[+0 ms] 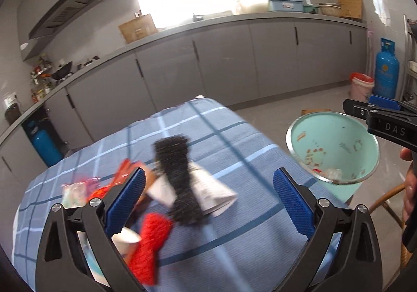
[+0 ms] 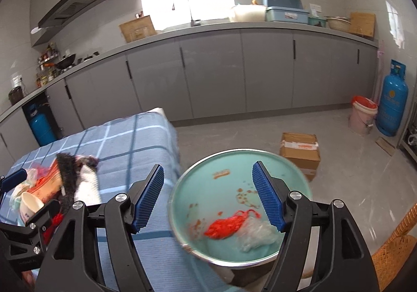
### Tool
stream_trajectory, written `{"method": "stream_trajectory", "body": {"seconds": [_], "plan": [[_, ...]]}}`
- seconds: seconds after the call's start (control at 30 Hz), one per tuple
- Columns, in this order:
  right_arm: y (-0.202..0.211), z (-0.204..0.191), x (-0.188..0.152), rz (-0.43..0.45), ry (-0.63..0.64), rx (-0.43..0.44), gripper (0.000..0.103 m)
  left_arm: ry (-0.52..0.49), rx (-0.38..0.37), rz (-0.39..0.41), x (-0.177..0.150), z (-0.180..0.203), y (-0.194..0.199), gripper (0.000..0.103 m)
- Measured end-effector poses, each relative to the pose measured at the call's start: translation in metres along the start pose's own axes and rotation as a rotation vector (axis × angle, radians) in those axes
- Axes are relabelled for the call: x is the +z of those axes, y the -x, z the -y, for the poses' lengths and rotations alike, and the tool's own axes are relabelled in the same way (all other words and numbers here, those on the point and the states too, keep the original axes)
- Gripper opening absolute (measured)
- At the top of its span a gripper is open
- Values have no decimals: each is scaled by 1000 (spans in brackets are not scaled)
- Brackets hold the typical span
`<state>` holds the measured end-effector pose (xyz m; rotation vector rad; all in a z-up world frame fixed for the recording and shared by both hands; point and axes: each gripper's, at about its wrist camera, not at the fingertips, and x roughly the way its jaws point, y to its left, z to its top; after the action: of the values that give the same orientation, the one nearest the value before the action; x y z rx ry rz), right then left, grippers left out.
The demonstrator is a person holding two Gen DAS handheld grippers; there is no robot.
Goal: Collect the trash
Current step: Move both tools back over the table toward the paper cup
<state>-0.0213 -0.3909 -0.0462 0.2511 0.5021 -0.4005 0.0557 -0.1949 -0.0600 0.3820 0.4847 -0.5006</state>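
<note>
Blue checked tablecloth [image 1: 234, 135] holds blurred trash [image 1: 179, 182] between my left gripper's [image 1: 208, 203] spread jaws; my right gripper [image 2: 208, 195], also released, risks tipping the mint-green metal bowl [image 2: 208, 174].

Both wrist views face the counter [image 1: 234, 18], sharing table [image 2: 135, 135]

Trash pile [image 1: 166, 187] blocking left tablecloth [image 1: 234, 213]

Domestic kitchen. Grey base cabinets [image 2: 208, 70] run along the wall; a tap [image 2: 182, 5] stands above them by the window, a range hood [image 2: 70, 5] and wok [image 2: 66, 61] to their left, a gas cylinder [image 2: 392, 99] at their right end.
</note>
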Motion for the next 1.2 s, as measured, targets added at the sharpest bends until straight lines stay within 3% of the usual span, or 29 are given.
{"method": "stream_trajectory", "body": {"seconds": [0.27,0.47,0.7,1.03,1.2], "plan": [[8,-73,-10,-21,95,94,73,96,162,-7,-40,-89,38,98],[5,-122,-19,-52,157,167,73,191,257,-77,-77,-147,44,98],[7,-151,-34,-76,200,216,74,230,222,-104,-90,-152,39,98],[0,-148,-50,-111,191,221,76,192,90,-157,-91,-131,-8,98],[-1,-149,-52,-117,188,225,76,182,83,-166,-90,-126,-17,93]]}}
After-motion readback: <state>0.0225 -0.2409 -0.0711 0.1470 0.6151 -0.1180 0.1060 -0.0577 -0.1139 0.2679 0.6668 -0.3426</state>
